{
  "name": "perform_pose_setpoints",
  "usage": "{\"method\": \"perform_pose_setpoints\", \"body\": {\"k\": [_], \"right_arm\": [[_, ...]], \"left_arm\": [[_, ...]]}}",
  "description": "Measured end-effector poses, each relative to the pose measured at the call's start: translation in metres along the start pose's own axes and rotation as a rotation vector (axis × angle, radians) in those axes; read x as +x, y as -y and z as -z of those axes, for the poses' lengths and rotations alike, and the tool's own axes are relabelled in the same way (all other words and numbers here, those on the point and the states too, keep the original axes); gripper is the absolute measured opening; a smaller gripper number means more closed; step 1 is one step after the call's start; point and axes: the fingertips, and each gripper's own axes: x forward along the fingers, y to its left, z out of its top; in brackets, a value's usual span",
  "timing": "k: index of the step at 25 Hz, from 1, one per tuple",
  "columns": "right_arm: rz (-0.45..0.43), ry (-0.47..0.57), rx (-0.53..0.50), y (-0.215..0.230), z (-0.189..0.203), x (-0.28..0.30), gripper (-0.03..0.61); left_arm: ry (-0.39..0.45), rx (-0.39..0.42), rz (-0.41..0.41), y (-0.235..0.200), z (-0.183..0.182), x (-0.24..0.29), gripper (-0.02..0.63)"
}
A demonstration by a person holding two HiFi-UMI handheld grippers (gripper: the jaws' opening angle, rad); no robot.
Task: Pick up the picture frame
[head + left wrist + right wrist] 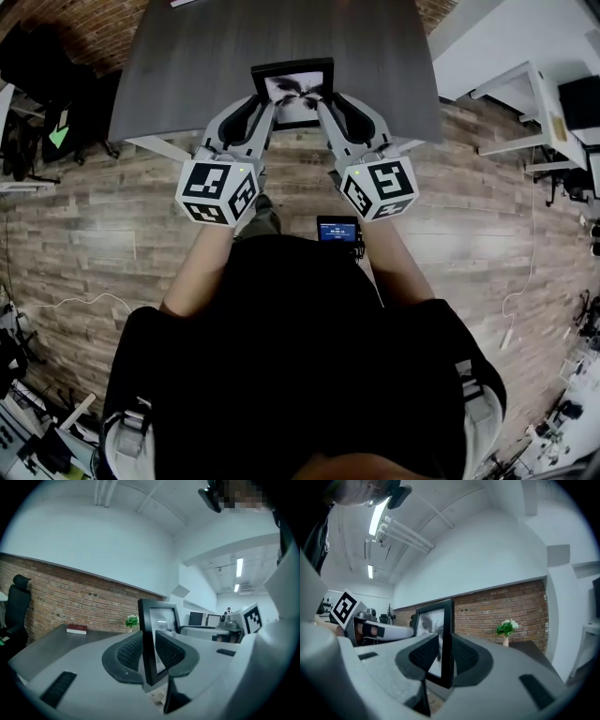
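A black picture frame with a black-and-white print stands upright between my two grippers, over the near edge of the dark grey table. My left gripper is shut on the frame's left side bar, and my right gripper is shut on its right side bar. In the left gripper view the ribbed pads squeeze the frame edge-on inside the left gripper. The right gripper clamps the frame the same way. Whether the frame's bottom touches the table is hidden.
A red book and a small potted plant sit at the table's far end by the brick wall. A black office chair stands to the left. White desks stand to the right on the wooden floor. A small screen hangs at the person's waist.
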Motion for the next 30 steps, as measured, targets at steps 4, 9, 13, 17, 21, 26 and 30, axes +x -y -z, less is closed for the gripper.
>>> {"method": "perform_pose_setpoints", "body": {"k": [4, 9, 13, 17, 21, 26, 30], "right_arm": [[0.004, -0.018, 0.026, -0.003, 0.017, -0.066, 0.091], [-0.015, -0.018, 0.051, -0.018, 0.03, -0.111, 0.091], [-0.036, -0.003, 0.064, -0.038, 0.03, -0.124, 0.091], [-0.037, -0.008, 0.073, -0.058, 0.034, -0.124, 0.091], [-0.011, -0.023, 0.071, -0.075, 0.036, -0.115, 0.091], [0.025, -0.04, 0.063, -0.094, 0.028, -0.104, 0.091], [0.019, -0.054, 0.048, -0.116, 0.024, -0.086, 0.091]], "left_arm": [[-0.02, 0.0, 0.001, 0.056, 0.022, -0.022, 0.078], [-0.035, 0.015, -0.023, 0.09, 0.037, -0.05, 0.078], [-0.044, 0.036, -0.05, 0.096, 0.037, -0.076, 0.078], [-0.06, 0.046, -0.054, 0.09, 0.041, -0.096, 0.078], [-0.072, 0.037, -0.025, 0.076, 0.045, -0.111, 0.078], [-0.081, 0.03, 0.036, 0.06, 0.044, -0.127, 0.078], [-0.072, 0.022, 0.041, 0.035, 0.035, -0.137, 0.078]]}}
